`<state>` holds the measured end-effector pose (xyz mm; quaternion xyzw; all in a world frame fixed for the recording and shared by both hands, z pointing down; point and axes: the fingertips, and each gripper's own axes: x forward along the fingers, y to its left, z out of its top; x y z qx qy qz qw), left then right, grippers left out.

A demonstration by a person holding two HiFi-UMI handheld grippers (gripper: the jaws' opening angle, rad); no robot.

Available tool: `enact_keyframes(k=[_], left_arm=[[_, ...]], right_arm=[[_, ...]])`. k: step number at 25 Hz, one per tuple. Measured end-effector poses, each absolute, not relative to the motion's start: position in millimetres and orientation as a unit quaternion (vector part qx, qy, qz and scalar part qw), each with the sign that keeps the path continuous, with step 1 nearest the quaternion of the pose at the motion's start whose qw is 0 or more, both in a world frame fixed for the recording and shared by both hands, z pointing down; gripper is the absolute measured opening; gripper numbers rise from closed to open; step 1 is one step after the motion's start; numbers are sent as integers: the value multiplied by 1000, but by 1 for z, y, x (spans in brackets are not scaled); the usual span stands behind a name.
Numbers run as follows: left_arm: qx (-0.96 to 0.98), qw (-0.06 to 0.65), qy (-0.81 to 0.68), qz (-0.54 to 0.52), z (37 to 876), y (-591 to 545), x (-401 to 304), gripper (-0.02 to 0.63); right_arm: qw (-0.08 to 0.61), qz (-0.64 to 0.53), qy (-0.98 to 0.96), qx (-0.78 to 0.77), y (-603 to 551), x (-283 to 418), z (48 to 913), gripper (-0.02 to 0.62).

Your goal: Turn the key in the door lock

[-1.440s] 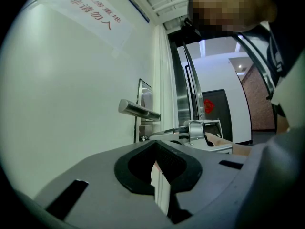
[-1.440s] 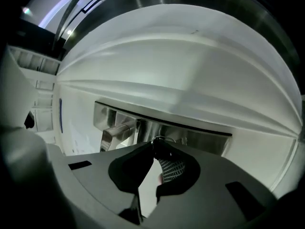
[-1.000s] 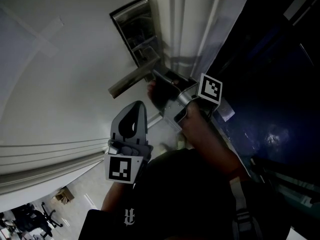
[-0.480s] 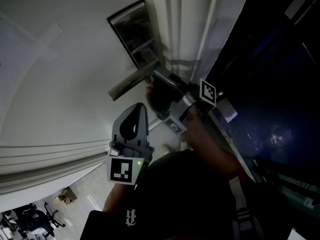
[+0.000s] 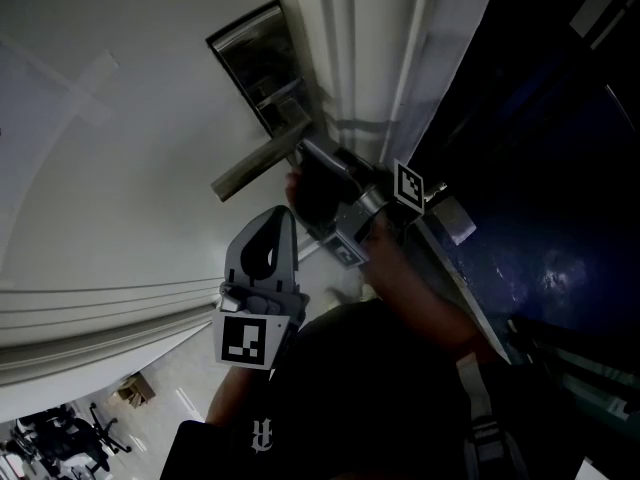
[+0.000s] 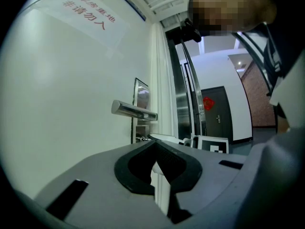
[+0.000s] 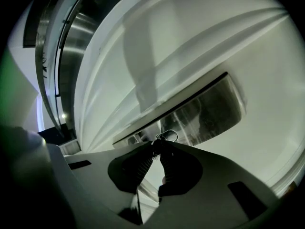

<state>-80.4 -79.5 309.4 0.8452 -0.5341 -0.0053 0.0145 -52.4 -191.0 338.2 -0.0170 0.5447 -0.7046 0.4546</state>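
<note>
A steel lock plate with a lever handle sits on the white door. My right gripper is pressed in just under the handle. In the right gripper view its jaws are shut on the key, and the key ring pokes out against the lock plate. My left gripper hangs shut and holds nothing, a little off the door below the handle. The left gripper view shows the handle, the lock plate and the key beneath it.
The white door frame runs to the right of the lock, with a dark glass panel beyond it. A paper notice is stuck high on the door. My arm and dark shirt fill the lower middle of the head view.
My right gripper has rolled at the lock; its marker cube has swung left and now looks smaller. The left gripper has stayed in place.
</note>
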Motion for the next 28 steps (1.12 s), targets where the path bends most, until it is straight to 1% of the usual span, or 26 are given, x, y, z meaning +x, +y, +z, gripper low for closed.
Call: enact_keyframes(k=[3,7,9,10,12,19,25,28], left_arm=[[844,13,-536,-3,309,-79,-80,6],[843,14,-537,-2,309,-78,-80,6],[844,15,-536,-3,310,-79,-79,6],[844,16,-536,-3,310,-79,-78,6],[846,17,-533,-6,310,-80,-77,6],[851,18,-525,-13,310,-82,-71,6],[853,17,-522,-16,308,-84,-70,6],[853,17,-522,-16,308,-83,-70,6]], right_arm=[[468,-694,547,-5,-191,-52,335,32],[464,-667,583,-19,-189,-48,336,44],[453,-660,599,-28,-187,-46,341,71],[445,-656,608,-33,-185,-45,344,85],[424,-644,635,-45,-180,-41,347,91],[326,-563,750,-116,-170,-21,347,91],[272,-487,814,-162,-164,-15,327,89],[260,-468,827,-172,-165,-14,323,89]])
